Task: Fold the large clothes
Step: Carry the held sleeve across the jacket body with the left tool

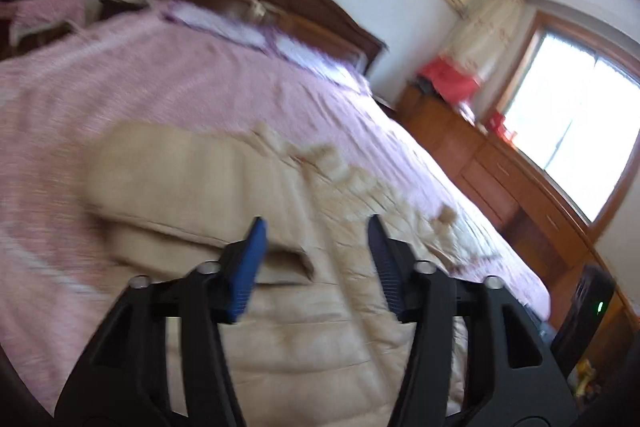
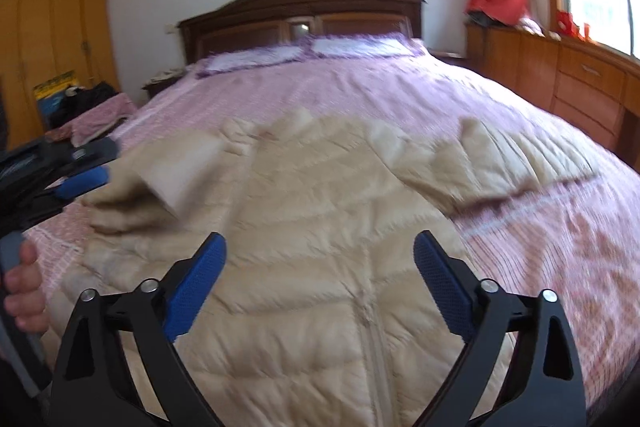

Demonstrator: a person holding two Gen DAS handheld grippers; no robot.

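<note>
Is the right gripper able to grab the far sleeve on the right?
Probably yes. The right gripper is open above the coat, and nothing lies between it and that sleeve on the bed.

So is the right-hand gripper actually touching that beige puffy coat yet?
Apart. The right wrist view shows the right gripper wide open above the beige coat, nothing between its blue fingertips, which hang clear of the fabric.
</note>
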